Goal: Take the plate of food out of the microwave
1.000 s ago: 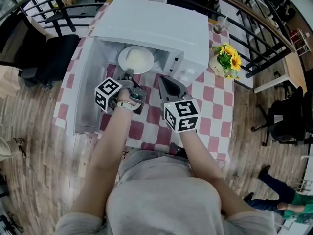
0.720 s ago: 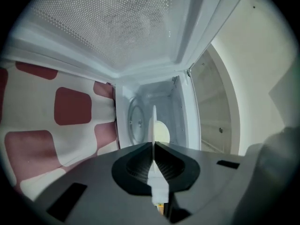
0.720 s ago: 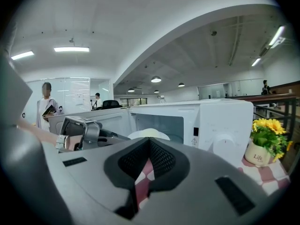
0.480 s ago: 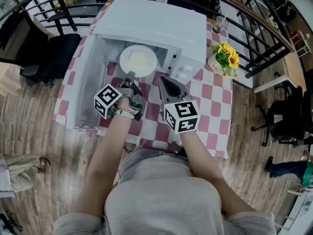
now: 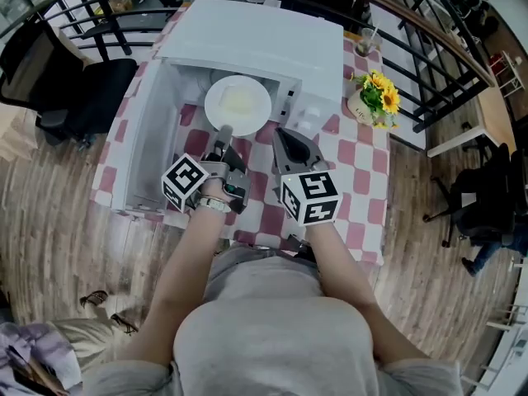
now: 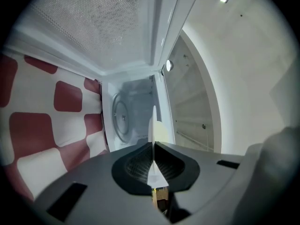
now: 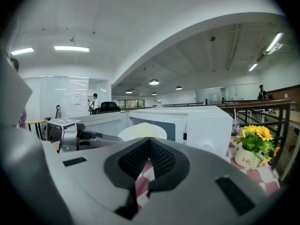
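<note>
Moved: plate of food [image 5: 238, 106] drawn farther out of the microwave [image 5: 264, 40] toward 6 o'clock, left gripper [image 5: 223, 132] pulled back with it.
Writing: "Life" on the white flower pot [image 7: 247, 161]; black-and-white square markers on both gripper cubes, no words; no brand legible on the microwave.
Plate position: at the cavity mouth, mostly outside, at 12 o'clock from the left gripper; open door [image 5: 148, 139] at 9 o'clock; checked tablecloth [image 5: 355, 180] below.
Plate attitude: round, so no long axis; face up in the head view, pale food at centre; edge-on in the left gripper view, a thin line running 12 to 6 o'clock.
Left claw: clamped on the plate's near rim.
Right claw: right gripper [image 5: 281, 136] closed on nothing, pads met, at 5 o'clock from the plate, apart from it.
Flowers [image 5: 381, 93]: yellow, at 3 o'clock from the plate, beside the microwave.
</note>
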Tool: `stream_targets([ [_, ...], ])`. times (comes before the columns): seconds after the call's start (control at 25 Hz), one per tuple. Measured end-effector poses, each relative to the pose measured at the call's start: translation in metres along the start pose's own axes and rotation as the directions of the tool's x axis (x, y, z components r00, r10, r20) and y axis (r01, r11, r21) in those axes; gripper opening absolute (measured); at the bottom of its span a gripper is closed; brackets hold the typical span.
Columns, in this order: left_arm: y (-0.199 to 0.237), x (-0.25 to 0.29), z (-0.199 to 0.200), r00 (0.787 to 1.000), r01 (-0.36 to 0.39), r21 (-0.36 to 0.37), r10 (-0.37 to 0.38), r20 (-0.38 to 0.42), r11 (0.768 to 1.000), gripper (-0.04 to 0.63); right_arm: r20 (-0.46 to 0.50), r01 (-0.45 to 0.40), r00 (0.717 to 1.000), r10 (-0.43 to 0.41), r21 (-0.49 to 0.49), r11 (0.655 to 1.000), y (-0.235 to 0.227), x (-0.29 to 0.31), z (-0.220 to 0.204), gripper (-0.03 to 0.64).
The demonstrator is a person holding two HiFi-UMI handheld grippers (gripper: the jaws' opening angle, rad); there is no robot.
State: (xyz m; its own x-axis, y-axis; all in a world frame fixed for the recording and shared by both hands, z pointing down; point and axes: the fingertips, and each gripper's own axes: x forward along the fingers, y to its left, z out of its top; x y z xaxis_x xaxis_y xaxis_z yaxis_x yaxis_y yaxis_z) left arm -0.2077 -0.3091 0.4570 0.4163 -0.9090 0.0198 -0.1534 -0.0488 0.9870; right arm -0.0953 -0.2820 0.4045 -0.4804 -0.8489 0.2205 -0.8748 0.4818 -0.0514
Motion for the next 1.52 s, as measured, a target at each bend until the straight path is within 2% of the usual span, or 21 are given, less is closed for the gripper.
stream_targets([
  [0.36,-0.024,-0.015,-0.009,0.998,0.044,-0.01,-0.044,0.043,0.999,0.017,0.056,0.018,0.998,-0.018,0.001,1.0,-0.002,-0.014,0.009,0.023],
  [0.56,-0.025,-0.017,-0.013,0.998,0.03,0.005,-0.031,0.047,1.0,0.017,0.08,0.03,0.996,-0.03,0.004,1.0,-0.002,-0.015,0.009,0.023],
  [0.92,-0.028,-0.016,-0.013,0.997,0.052,-0.001,-0.052,0.05,0.999,0.017,0.111,0.058,0.992,-0.057,-0.013,0.998,0.0,-0.015,0.01,0.023],
  [1.24,-0.038,-0.01,-0.013,0.996,0.081,-0.002,-0.081,0.04,0.997,0.017,0.137,0.028,0.99,-0.016,-0.088,0.996,0.012,-0.012,0.015,0.023],
  [1.52,-0.043,-0.009,-0.014,0.996,0.086,-0.007,-0.086,0.029,0.996,0.017,0.14,0.019,0.99,-0.007,-0.084,0.996,0.015,-0.009,0.016,0.023],
])
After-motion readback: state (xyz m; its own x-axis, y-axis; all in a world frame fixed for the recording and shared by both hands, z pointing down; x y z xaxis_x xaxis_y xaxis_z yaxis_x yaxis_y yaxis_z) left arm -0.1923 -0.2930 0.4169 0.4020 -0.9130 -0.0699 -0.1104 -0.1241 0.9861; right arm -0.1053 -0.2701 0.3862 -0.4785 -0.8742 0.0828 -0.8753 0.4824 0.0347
